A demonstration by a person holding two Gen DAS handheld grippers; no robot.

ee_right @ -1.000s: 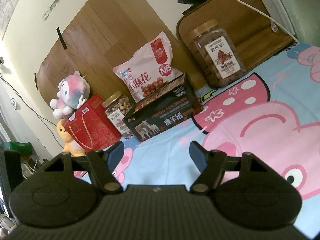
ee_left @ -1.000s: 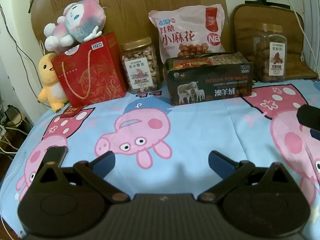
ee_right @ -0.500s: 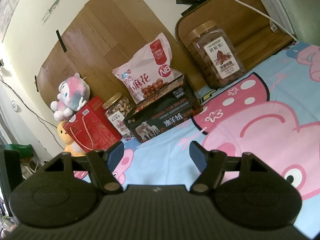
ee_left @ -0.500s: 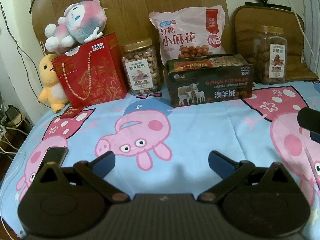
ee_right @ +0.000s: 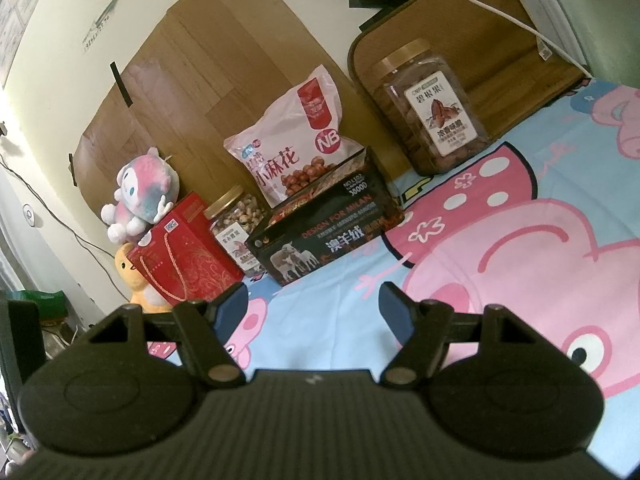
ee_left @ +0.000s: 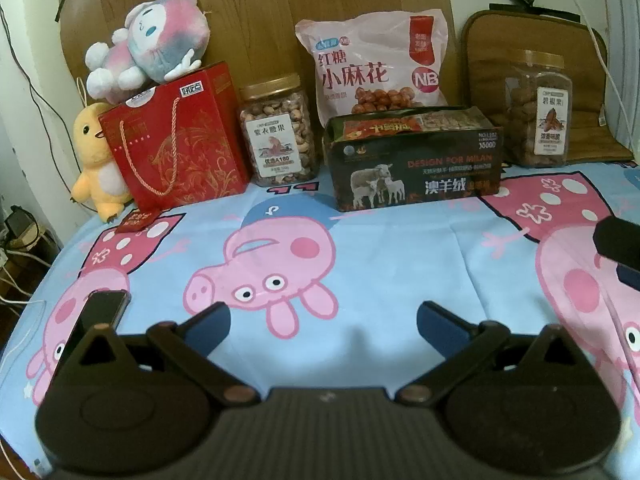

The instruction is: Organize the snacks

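Observation:
Along the back of the cartoon-pig sheet (ee_left: 400,248) stand a red gift bag (ee_left: 176,140), a jar of cashews (ee_left: 278,132), a pink snack pouch (ee_left: 376,64), a black box (ee_left: 416,164) holding a snack pack, and a jar of pecans (ee_left: 538,112). My left gripper (ee_left: 324,320) hovers open over the sheet, well short of them, nothing between its fingers. My right gripper (ee_right: 314,304) is open and empty too, facing the black box (ee_right: 332,232), pouch (ee_right: 296,148) and pecan jar (ee_right: 432,108). Its tip shows at the left view's right edge.
A pink-grey plush (ee_left: 148,48) lies on the red bag, a yellow duck plush (ee_left: 96,160) beside it. A small red tag (ee_left: 136,220) lies on the sheet. Wooden board (ee_left: 260,20) and brown cushion (ee_left: 592,80) lean on the wall. Cables hang off the left edge.

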